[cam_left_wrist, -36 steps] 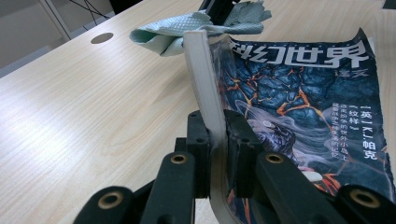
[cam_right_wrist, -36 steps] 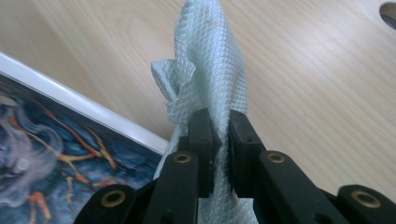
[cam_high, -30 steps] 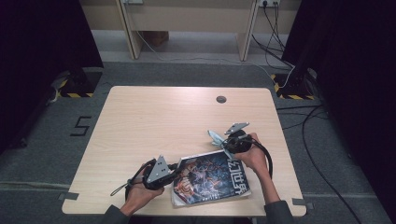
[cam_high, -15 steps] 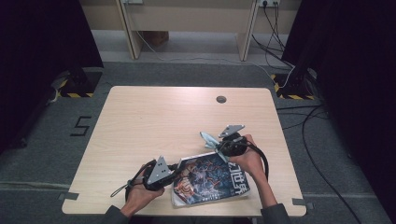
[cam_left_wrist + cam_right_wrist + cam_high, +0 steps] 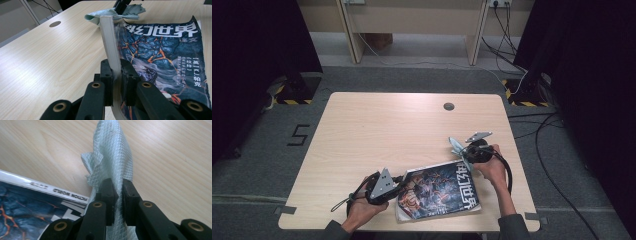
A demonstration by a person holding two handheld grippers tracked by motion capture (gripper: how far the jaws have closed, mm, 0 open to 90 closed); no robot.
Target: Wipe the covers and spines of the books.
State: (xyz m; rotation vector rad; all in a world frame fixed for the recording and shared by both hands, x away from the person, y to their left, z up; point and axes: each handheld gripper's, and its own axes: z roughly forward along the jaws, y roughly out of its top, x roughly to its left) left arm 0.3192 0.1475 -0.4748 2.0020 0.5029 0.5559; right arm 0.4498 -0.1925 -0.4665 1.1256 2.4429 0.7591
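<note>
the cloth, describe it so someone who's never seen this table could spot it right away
On the light wooden table, look to the near right side, at the far right corner of the dark magazine. The cloth is there, pinched in the right tongs. It is pale green, crumpled and waffle-textured, unlike the glossy magazine.

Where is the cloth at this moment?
The cloth is clamped in the right gripper, at the magazine's far right corner in the high view, on the right side of the table.
</note>
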